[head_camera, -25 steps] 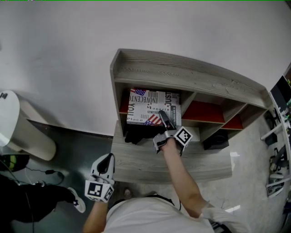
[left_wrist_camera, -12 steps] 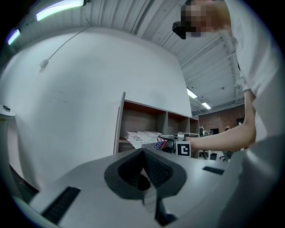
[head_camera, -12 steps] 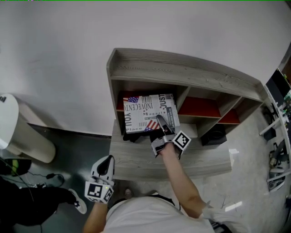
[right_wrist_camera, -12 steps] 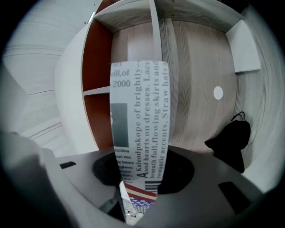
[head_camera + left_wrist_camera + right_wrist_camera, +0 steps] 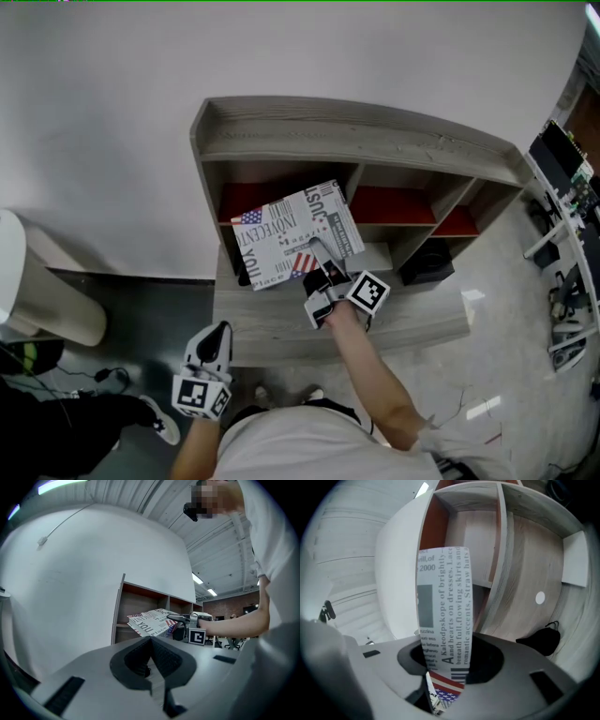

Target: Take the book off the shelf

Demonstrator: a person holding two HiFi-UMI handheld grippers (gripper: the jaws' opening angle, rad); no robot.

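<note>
Pulling straight back looks best: my right gripper has its jaws clamped on the book, which juts ahead of them, tilted, at the shelf opening. I'd hold it level. The left gripper hangs behind, jaws together, empty.

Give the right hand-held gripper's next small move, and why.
Probably pull the book straight back, clear of the shelf: the right hand-held gripper is shut on its near edge, and its far edge lies at the left compartment's mouth.
</note>
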